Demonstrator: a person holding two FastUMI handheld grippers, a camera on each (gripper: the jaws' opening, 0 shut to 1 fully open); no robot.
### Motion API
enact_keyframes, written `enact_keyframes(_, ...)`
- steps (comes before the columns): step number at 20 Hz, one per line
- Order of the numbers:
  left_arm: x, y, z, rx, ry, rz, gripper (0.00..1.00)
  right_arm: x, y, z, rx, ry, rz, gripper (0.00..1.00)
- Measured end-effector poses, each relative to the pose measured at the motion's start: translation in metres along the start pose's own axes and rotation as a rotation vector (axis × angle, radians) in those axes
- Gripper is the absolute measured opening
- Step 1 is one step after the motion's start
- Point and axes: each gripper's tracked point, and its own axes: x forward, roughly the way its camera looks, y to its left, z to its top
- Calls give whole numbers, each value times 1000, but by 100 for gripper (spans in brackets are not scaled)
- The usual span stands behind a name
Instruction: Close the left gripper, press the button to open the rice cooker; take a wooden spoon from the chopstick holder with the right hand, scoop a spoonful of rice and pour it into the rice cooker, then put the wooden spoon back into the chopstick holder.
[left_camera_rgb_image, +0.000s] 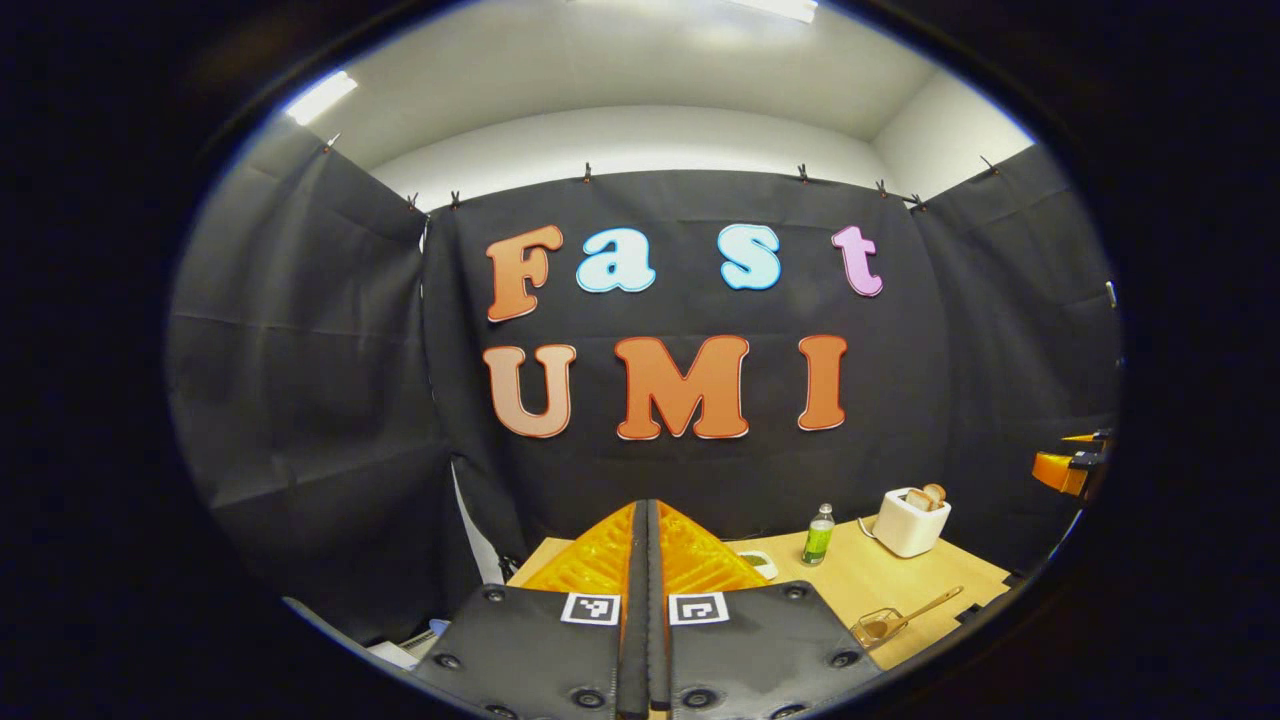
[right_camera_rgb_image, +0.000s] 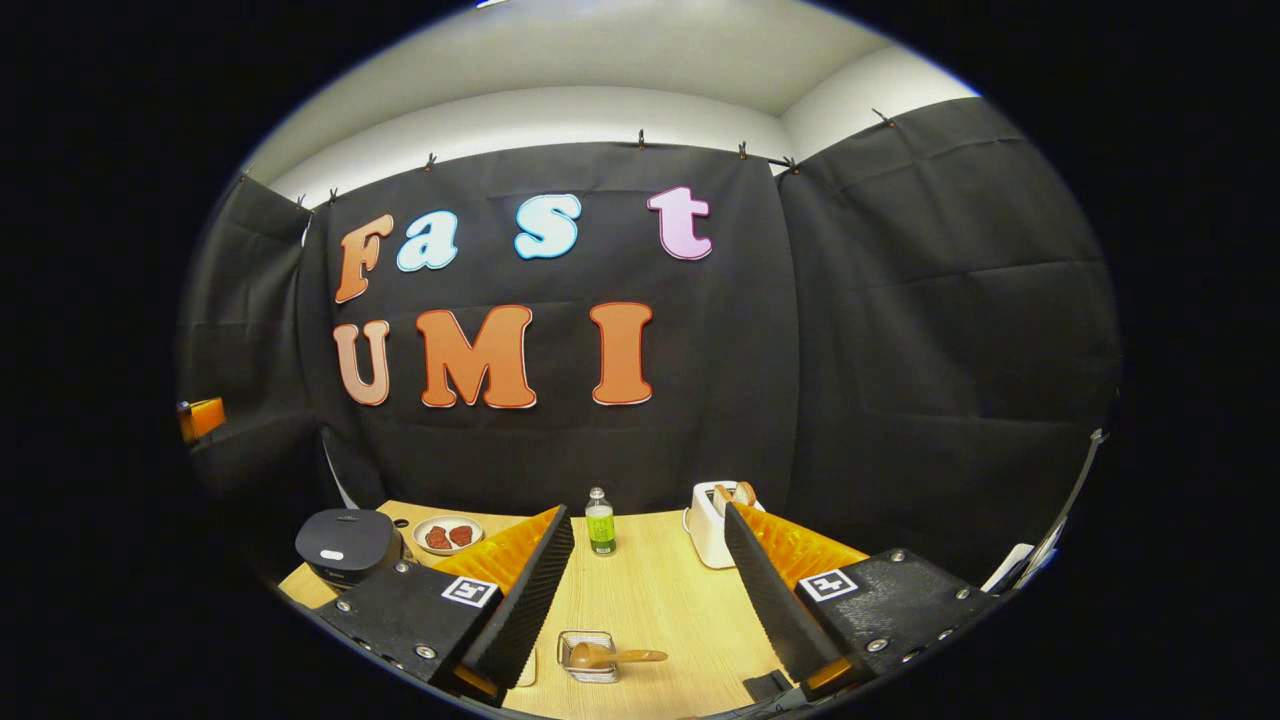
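In the left gripper view, the left gripper (left_camera_rgb_image: 646, 600) is seen with its two orange, black-padded fingers pressed flat together, nothing being held between them, and it is raised above the near edge of the wooden table (left_camera_rgb_image: 880, 570). Much of the table's left part is blocked from this view by the gripper's own body. To the right of the fingers a green bottle (left_camera_rgb_image: 819, 535) is seen upright, and beyond it a white toaster (left_camera_rgb_image: 908, 522) with bread slices sticking out of its slots. Nearer the table's front edge a clear chopstick holder (left_camera_rgb_image: 877, 627) is seen, with the wooden spoon (left_camera_rgb_image: 915, 615) resting in it and its handle slanting out toward the right. At the far right an orange part is caught, probably belonging to the other gripper, though it is too cut off to be sure. In the right gripper view, the right gripper (right_camera_rgb_image: 650, 585) is held with its fingers spread wide apart and empty, above the table (right_camera_rgb_image: 650, 590). Between the fingers, near the front edge, the chopstick holder (right_camera_rgb_image: 588, 657) is framed, with the wooden spoon (right_camera_rgb_image: 612, 656) lying across it, its bowl inside and its handle pointing right. The green bottle (right_camera_rgb_image: 600, 524) stands farther back between the fingers, and the toaster (right_camera_rgb_image: 712, 522) is partly covered by the right finger. At the left, the black rice cooker (right_camera_rgb_image: 346, 545) is seen with its lid down, partly hidden by the left finger's body, and just behind it a small plate (right_camera_rgb_image: 447, 535) holding reddish pieces is set.
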Motion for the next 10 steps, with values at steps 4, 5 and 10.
enact_keyframes(4,1,9,-15,-1,45,-2,7,-3,4,1,2,1,7,94)
enact_keyframes(5,5,10,-22,-4,62,-4,7,-3,6,1,2,2,10,94)
enact_keyframes(10,31,21,-73,-29,150,2,4,-4,11,-5,-7,18,21,94)
